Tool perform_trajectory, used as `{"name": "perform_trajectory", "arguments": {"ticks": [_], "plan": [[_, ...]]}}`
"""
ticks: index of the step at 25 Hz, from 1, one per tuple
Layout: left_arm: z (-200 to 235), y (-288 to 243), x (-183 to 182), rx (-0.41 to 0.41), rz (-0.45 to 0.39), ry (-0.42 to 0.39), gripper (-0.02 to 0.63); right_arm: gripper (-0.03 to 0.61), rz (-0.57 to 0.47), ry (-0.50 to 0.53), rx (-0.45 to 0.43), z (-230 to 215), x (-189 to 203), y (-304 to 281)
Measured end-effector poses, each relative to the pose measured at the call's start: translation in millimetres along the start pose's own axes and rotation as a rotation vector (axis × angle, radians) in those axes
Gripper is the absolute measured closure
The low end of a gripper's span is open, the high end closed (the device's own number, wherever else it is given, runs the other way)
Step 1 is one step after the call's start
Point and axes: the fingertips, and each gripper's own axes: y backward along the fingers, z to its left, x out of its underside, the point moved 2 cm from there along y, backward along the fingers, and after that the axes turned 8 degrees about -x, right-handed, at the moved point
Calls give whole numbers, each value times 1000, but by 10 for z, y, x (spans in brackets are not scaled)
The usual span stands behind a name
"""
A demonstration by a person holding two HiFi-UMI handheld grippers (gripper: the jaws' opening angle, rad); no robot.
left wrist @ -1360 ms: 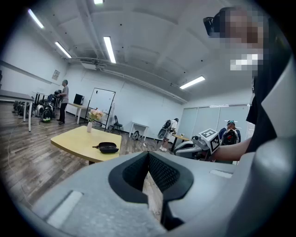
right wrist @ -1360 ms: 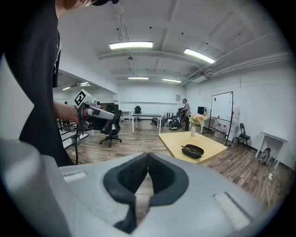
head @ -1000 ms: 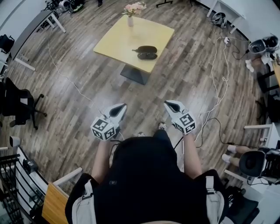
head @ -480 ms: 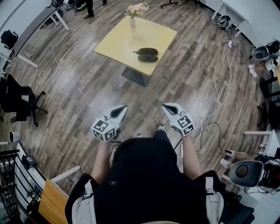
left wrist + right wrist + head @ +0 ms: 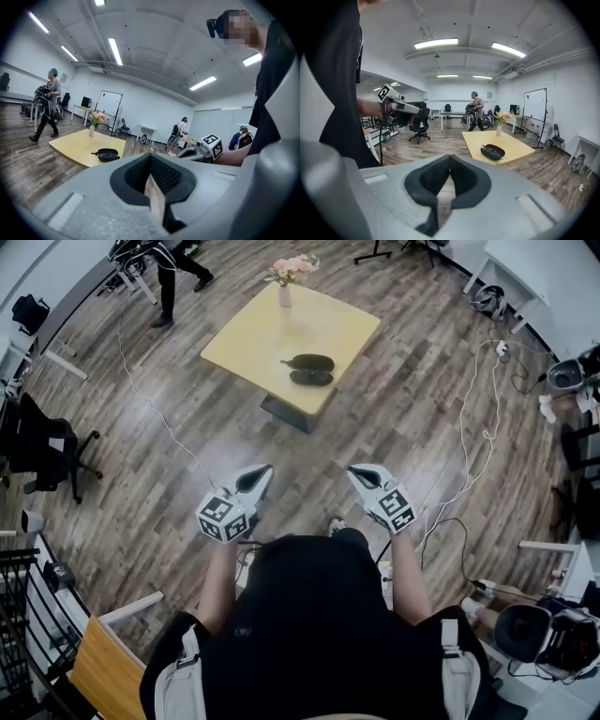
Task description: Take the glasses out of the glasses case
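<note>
The open case (image 5: 310, 368) lies on the yellow counter (image 5: 246, 338), near the edge closest to the person. A vase (image 5: 284, 294) of flowers stands at the far corner. The left gripper (image 5: 255, 474) and right gripper (image 5: 361, 474) are held in the air close to the body, well apart from the counter. The fingers (image 5: 165, 172) of each are together at the tips, with nothing between them. The case's contents are too small to tell.

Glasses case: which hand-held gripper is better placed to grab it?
Right, marginally. The left hand-held gripper and right hand-held gripper are both shut, empty and far short of the table; the glasses case lies midway ahead, but its inside seems clearer in the right gripper view.
</note>
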Motion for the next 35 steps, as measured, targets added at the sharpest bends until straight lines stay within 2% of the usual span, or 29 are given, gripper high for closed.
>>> {"name": "perform_trajectory", "arguments": {"ticks": [11, 18, 23, 28, 35], "plan": [[-352, -510, -75, -94, -8, 2, 603, 575, 16, 47, -93, -589, 164, 278], [-465, -467, -24, -217, -9, -2, 603, 575, 7, 63, -158, -714, 270, 345], [-530, -390, 18, -275, -14, -3, 603, 575, -2, 64, -194, -723, 349, 349], [-551, -411, 52, -284, -7, 5, 603, 575, -3, 57, -206, -748, 403, 341], [-374, -598, 75, -248, 10, 34, 603, 575, 40, 43, -189, -875, 426, 277]]}}
